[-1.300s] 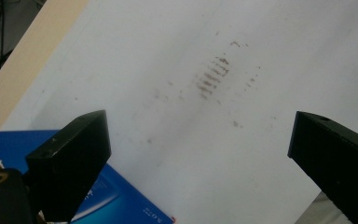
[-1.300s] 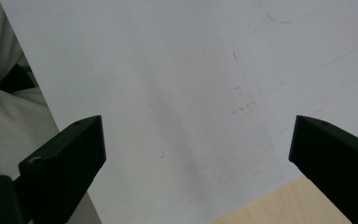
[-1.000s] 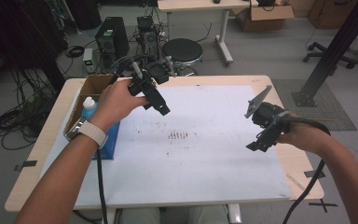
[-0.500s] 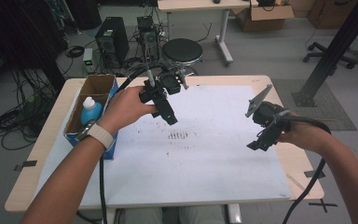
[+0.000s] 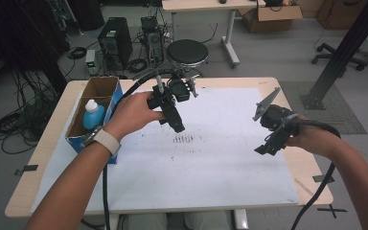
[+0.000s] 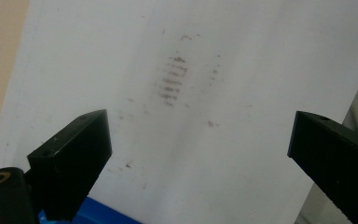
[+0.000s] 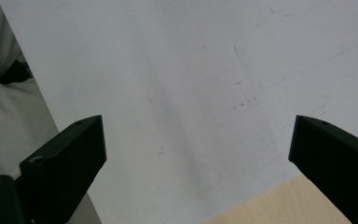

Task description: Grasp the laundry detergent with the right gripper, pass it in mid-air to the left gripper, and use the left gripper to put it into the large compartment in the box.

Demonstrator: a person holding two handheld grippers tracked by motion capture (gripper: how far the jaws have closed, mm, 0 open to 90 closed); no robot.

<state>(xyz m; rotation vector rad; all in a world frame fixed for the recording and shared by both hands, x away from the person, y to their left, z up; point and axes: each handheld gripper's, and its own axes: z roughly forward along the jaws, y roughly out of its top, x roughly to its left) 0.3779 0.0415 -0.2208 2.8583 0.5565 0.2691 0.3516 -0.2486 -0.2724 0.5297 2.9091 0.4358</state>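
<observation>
A white sheet (image 5: pixel 211 167) covers most of the wooden table (image 5: pixel 57 143). Near its middle is a patch of short brown marks (image 5: pixel 183 139), also seen in the left gripper view as brown marks (image 6: pixel 171 79). My left gripper (image 5: pixel 175 125) hangs just above and behind that patch, tilted down at it. Its jaws stand wide apart with nothing between them, so the left gripper (image 6: pixel 198 135) is open. My right gripper (image 5: pixel 267 146) hovers over the sheet's right edge. This right gripper (image 7: pixel 198 140) is open too and holds nothing.
An open cardboard box with blue sides (image 5: pixel 100 91) stands at the table's left, and a white bottle with a blue cap (image 5: pixel 94 114) is inside it. Behind the table are a black stool (image 5: pixel 187 51), computer towers (image 5: pixel 115 43) and cables. A black post (image 5: pixel 345 48) rises at the right.
My left gripper has moved right, away from the box, and now hangs over the brown marks. The right gripper has stayed where it was.
</observation>
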